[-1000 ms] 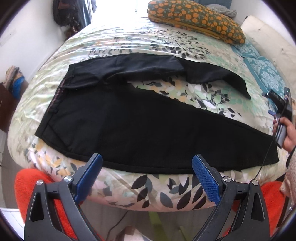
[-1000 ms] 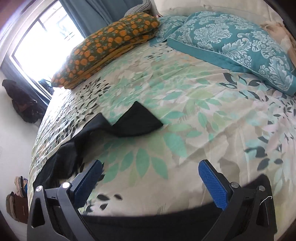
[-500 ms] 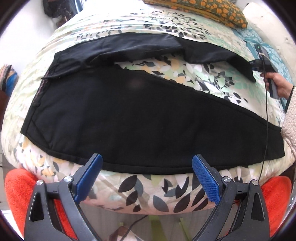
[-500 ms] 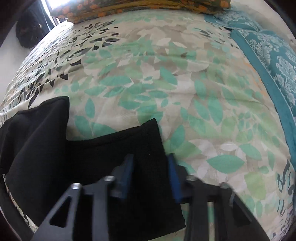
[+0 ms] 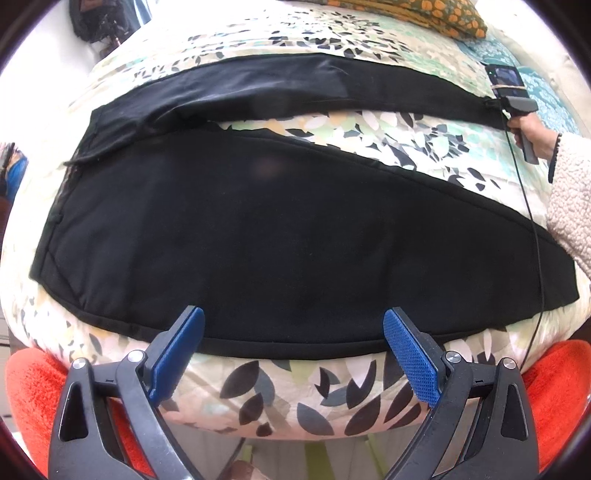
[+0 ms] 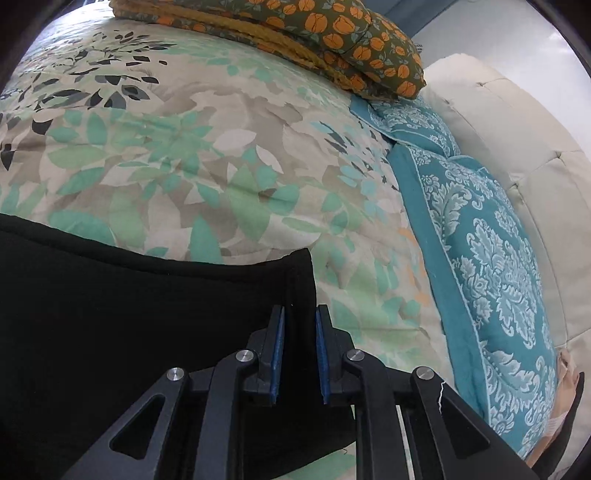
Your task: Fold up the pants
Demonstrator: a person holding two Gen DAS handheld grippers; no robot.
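Black pants [image 5: 280, 229] lie spread across the bed with the waistband at the left and both legs running right. My left gripper [image 5: 293, 314] hangs open just over the near leg's front edge, with nothing between its blue pads [image 5: 410, 354]. In the left wrist view, a hand holds my right gripper [image 5: 493, 103] at the far leg's cuff. In the right wrist view, my right gripper [image 6: 299, 332] has that cuff [image 6: 299, 280] pinched between its narrow jaws, which are opening slightly.
A floral duvet [image 6: 207, 147] covers the bed. An orange-patterned pillow [image 6: 332, 33] lies at the back, teal pillows [image 6: 491, 258] and a cream headboard [image 6: 517, 140] to the right. Something orange and fuzzy [image 5: 33, 402] sits below the bed's near edge. A cable [image 5: 532, 221] trails over the near leg.
My right gripper swung from open over the bare duvet to the far leg's cuff and closed on it. The far leg now lies straighter. My left gripper sank closer to the near leg.
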